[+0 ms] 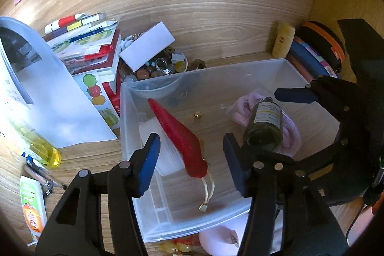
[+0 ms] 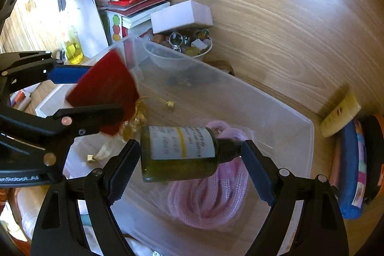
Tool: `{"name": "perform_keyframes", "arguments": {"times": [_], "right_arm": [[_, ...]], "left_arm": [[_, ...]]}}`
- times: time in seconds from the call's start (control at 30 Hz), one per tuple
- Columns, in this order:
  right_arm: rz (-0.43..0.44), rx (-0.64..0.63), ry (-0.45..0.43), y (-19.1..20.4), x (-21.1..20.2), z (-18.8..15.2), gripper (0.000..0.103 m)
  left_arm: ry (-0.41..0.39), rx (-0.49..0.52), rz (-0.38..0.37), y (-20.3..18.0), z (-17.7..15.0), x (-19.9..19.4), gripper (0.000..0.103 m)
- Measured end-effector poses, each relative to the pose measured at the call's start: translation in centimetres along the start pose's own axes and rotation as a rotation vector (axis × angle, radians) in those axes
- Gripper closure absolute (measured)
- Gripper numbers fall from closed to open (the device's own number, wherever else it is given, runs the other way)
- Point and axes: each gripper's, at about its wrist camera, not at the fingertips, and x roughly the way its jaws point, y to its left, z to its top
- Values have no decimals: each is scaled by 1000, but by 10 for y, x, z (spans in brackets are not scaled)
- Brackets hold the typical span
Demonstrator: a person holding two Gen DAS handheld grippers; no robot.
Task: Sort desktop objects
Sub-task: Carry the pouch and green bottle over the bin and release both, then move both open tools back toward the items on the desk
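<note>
Bottle [image 2: 178,152], gripped end to end by the right gripper [image 2: 189,155], hangs over the clear bin [image 1: 134,112] holding pink rope [image 2: 211,203], while only the left view shows the half-open left gripper [image 1: 192,155] empty above a red pouch [image 1: 180,140].

A dark green bottle [image 2: 180,154] with a pale label lies sideways at frame centre, above a clear bin [image 2: 276,109] holding a red pouch [image 1: 178,139] and pink rope [image 2: 208,203].

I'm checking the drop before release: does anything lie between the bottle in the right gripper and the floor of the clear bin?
Yes. A coil of pink rope lies on the clear bin's floor under the bottle held by the right gripper. Bare floor shows toward the bin's middle.
</note>
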Motion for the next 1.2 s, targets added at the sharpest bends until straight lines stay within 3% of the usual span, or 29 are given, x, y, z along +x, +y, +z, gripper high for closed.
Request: {"name": "perform_keyframes", "arguments": {"times": [0.17,0.4,0.5,0.67,0.73,1.03,1.2], "right_arm": [[-11,6,19,0,2,3,18],[-30,42,26,-6,-14,-5,18],[-43,58,15,-8,-28,-11,18],[-59,86,-17,-9,-56,-25,17],[-55,96,-30,-7,-68,-33,17],[-20,109,-58,15,-95,-71,16],[37,103,-14,38,-84,-94,16]], "left_arm": [[4,-33,-30,6,-1,-2,49],[-28,-37,-17,5,-5,-22,43],[-63,-40,-9,5,-9,-39,32],[-93,-43,3,6,-23,-69,26],[-97,-47,6,6,-29,-76,14],[-34,-32,3,-7,-75,-91,13],[3,2,-17,-26,-93,-88,13]]}}
